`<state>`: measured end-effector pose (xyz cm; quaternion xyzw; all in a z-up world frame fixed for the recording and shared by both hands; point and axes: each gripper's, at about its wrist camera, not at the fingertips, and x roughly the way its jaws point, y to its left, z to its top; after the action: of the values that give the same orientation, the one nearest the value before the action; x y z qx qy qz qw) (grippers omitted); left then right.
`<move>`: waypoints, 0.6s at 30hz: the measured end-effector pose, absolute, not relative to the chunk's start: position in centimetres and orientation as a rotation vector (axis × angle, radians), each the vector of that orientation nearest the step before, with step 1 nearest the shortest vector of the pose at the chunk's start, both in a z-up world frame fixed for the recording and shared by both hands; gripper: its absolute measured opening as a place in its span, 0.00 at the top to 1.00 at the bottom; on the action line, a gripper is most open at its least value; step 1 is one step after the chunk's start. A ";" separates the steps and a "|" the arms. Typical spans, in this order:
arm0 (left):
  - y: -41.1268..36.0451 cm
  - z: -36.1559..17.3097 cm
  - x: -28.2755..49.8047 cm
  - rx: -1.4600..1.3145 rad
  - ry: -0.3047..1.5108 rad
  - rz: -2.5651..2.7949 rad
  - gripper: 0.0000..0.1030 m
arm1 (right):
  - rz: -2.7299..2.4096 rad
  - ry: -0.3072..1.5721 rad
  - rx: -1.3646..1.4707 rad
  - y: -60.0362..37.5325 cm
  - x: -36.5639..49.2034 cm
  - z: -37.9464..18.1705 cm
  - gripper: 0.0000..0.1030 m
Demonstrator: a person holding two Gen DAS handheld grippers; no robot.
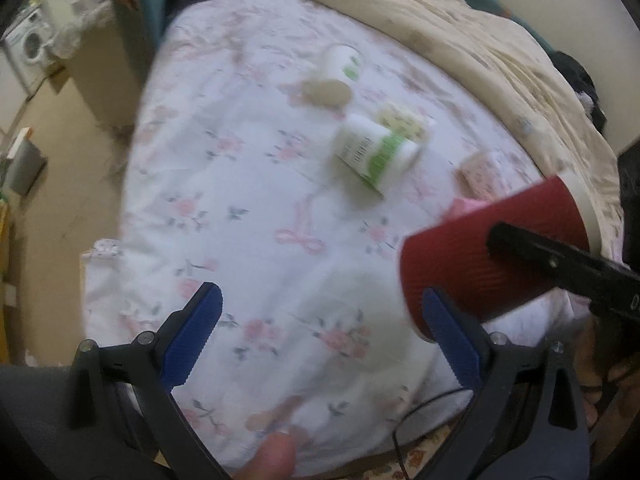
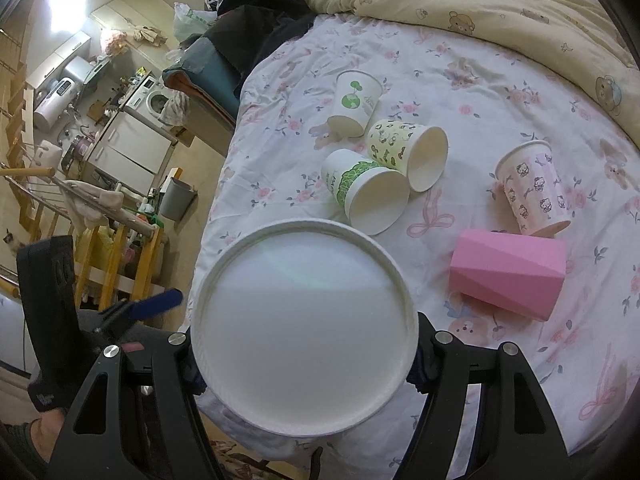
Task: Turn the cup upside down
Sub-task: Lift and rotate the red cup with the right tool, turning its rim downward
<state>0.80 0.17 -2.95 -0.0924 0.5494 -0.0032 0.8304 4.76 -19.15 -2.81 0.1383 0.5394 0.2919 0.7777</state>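
A red ribbed paper cup (image 1: pixel 492 252) hangs in the air on its side at the right of the left wrist view, clamped by my right gripper (image 1: pixel 520 244). In the right wrist view the same cup's white bottom (image 2: pixel 304 328) faces the camera and fills the space between the jaws of my right gripper (image 2: pixel 306 364). My left gripper (image 1: pixel 320 336) is open and empty over the floral bedsheet (image 1: pixel 248 184), its right blue pad (image 1: pixel 452 332) close below the red cup. The left gripper also shows at the left of the right wrist view (image 2: pixel 156 304).
Several paper cups lie on the sheet: a green-leaf one (image 2: pixel 352 100), a cabbage-print one (image 2: pixel 368 192), a yellow panda one (image 2: pixel 412 152), a Hello Kitty one (image 2: pixel 532 188) and a pink faceted one (image 2: pixel 508 272). A cream quilt (image 2: pixel 500 0) lies behind. The bed edge drops to the floor at left.
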 end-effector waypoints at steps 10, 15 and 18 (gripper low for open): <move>1.9 -3.0 0.8 -0.170 1.155 0.107 0.00 | 0.619 1.152 0.244 -18.3 5.0 -2.1 0.29; 3.6 -3.1 0.6 -0.211 1.167 0.162 0.00 | 0.666 1.172 0.113 -14.8 7.0 -1.2 0.29; 4.7 -3.1 0.3 -0.250 1.178 0.177 0.00 | 0.644 1.132 -0.075 -11.5 8.0 -1.4 0.29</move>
<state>0.33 4.72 -3.07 -0.1175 0.5531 0.0833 0.8205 7.99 -11.52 -1.42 -0.0348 0.5267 0.2997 0.7947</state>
